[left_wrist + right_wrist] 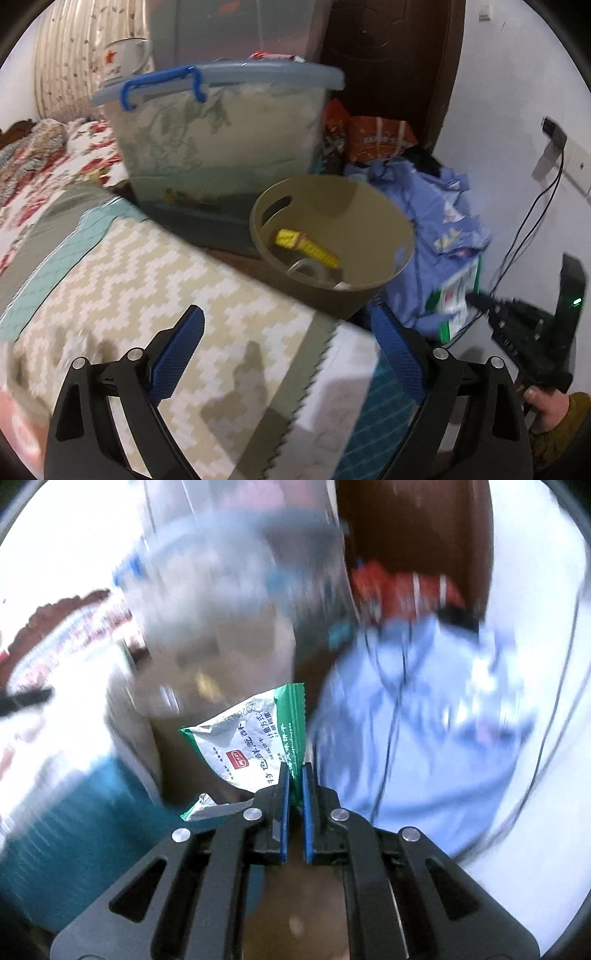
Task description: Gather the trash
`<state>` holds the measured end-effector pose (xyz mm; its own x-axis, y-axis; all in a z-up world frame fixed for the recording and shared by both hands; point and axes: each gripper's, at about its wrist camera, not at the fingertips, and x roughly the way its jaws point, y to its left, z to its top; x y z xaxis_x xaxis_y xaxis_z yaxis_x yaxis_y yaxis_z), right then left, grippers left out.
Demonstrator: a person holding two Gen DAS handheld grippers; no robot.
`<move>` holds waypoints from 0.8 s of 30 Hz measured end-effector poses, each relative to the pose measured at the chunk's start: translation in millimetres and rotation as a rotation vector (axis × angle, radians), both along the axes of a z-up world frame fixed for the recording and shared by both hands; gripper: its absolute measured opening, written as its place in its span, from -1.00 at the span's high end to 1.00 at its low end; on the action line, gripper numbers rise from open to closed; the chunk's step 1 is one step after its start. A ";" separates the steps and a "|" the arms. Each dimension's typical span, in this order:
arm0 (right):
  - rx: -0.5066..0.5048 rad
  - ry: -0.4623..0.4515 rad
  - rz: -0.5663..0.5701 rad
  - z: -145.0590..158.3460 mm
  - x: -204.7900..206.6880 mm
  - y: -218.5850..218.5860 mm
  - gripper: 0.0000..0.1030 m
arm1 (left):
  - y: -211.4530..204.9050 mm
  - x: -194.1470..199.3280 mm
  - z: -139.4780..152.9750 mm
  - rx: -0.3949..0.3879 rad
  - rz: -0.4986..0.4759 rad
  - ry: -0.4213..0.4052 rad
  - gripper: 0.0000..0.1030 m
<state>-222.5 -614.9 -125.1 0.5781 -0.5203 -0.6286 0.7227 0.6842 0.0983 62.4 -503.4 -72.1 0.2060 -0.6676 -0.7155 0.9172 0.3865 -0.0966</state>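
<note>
A tan round bin [369,229] stands beside the bed and holds a yellow wrapper [306,247] and other small scraps. My left gripper [291,350] is open and empty above the zigzag bedspread [147,280], short of the bin. My right gripper [295,775] is shut on a green and white snack wrapper [251,738]. In the left wrist view that wrapper [458,295] hangs from the right gripper [476,301] just right of the bin. The right wrist view is heavily blurred.
A large clear storage box with a blue-handled lid [218,122] stands behind the bin, a white mug [122,59] on it. Blue clothing [439,206] and orange packets [380,136] lie to the right. Black cables [532,218] hang by the white wall.
</note>
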 end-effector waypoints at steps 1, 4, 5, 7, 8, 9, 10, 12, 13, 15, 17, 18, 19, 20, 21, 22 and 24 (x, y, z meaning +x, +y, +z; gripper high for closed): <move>-0.016 -0.020 0.010 11.1 3.4 -2.6 0.84 | -7.3 2.3 3.7 -0.008 -0.004 0.013 -0.67; -0.050 -0.081 0.062 43.3 28.1 -13.8 0.83 | -29.3 7.3 10.7 -0.017 -0.018 0.032 -0.67; -0.048 -0.090 0.080 47.1 40.9 -20.1 0.83 | -38.0 8.4 12.1 -0.014 -0.019 0.026 -0.67; -0.036 -0.089 0.112 50.2 69.6 -32.1 0.82 | -56.3 12.3 12.1 -0.007 -0.015 0.023 -0.67; -0.034 -0.081 0.117 51.5 80.6 -32.4 0.77 | -61.9 14.6 11.4 -0.001 -0.014 0.027 -0.67; -0.024 -0.068 0.126 49.5 96.7 -36.2 0.76 | -71.7 17.8 8.3 0.014 -0.012 0.034 -0.69; -0.001 -0.053 0.138 45.3 110.7 -39.9 0.76 | -79.0 20.5 5.2 0.029 -0.011 0.041 -0.69; 0.060 -0.031 0.148 34.4 131.6 -43.8 0.14 | -90.5 25.9 -2.5 0.061 0.005 0.045 -0.76; 0.088 -0.028 0.146 27.3 138.0 -46.7 -0.28 | -92.3 28.5 -5.2 0.066 0.014 0.048 -0.78; 0.087 -0.032 0.134 13.9 143.0 -49.1 -0.63 | -88.3 37.2 -8.0 0.030 0.064 0.067 -0.82; 0.110 -0.041 0.144 10.3 146.9 -48.5 -0.63 | -80.5 45.7 -9.5 0.012 0.086 0.109 -0.82; 0.107 -0.051 0.141 10.0 145.3 -46.4 -0.63 | -74.2 50.0 -9.8 0.001 0.100 0.132 -0.82; 0.086 -0.059 0.136 14.1 143.7 -42.0 -0.63 | -68.2 53.2 -9.1 -0.008 0.113 0.140 -0.82; 0.072 -0.057 0.131 16.3 143.0 -38.1 -0.63 | -62.4 55.5 -7.3 -0.015 0.123 0.144 -0.82; 0.052 -0.058 0.128 19.2 141.8 -33.2 -0.63 | -53.4 58.0 -4.8 -0.026 0.136 0.146 -0.82; 0.039 -0.060 0.128 21.2 140.6 -28.2 -0.63 | -44.5 60.7 -2.1 -0.035 0.148 0.149 -0.82; 0.028 -0.067 0.123 25.5 137.6 -19.8 -0.63 | -22.7 66.1 3.5 -0.058 0.172 0.159 -0.82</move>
<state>-84.9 -634.6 -99.6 0.6776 -0.4258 -0.5996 0.6250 0.7631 0.1643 128.5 -526.1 -68.6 0.2079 -0.6733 -0.7095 0.8098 0.5253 -0.2612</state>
